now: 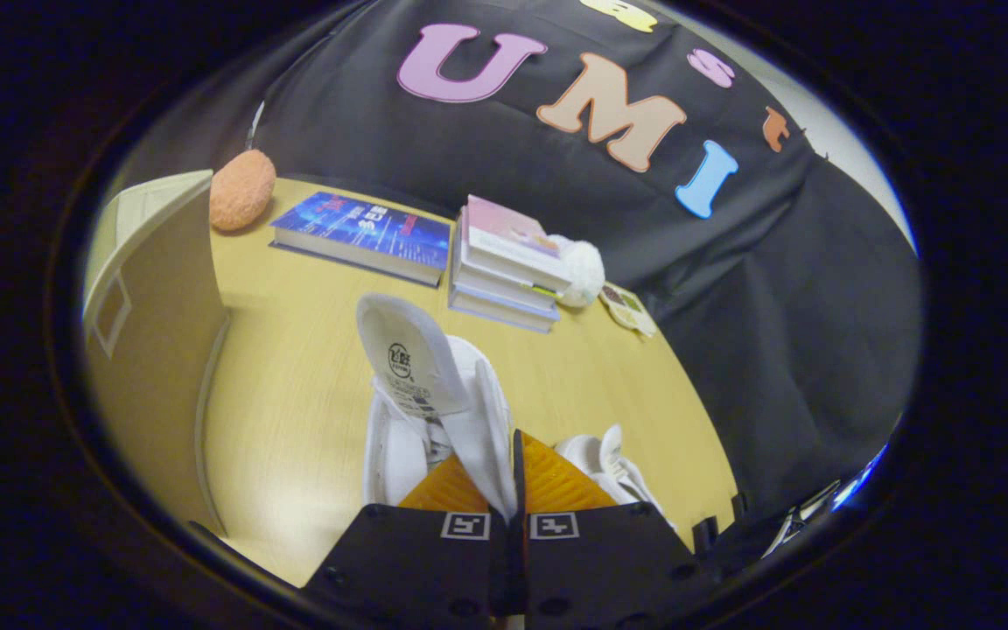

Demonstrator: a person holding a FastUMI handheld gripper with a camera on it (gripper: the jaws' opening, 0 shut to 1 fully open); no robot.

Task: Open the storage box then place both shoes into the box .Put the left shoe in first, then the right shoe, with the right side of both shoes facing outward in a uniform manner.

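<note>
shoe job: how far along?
Done: box stands by the fingers; whether it is open I cannot tell. In hand: gripper is shut on one white shoe at its collar. Left: boxing it, then the second shoe just beside the fingers.

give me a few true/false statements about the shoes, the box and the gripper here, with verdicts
1. The gripper is shut on the side wall of a white shoe. True.
2. The second white shoe already lies inside the storage box. False: it lies on the table, just beside the fingers.
3. The storage box stands apart from the held shoe, off to one side. True.
4. The blue book lies on top of the stack of books. False: it lies flat on the table beside the stack.
5. The held shoe's tongue stands up ahead of the fingers. True.
</note>
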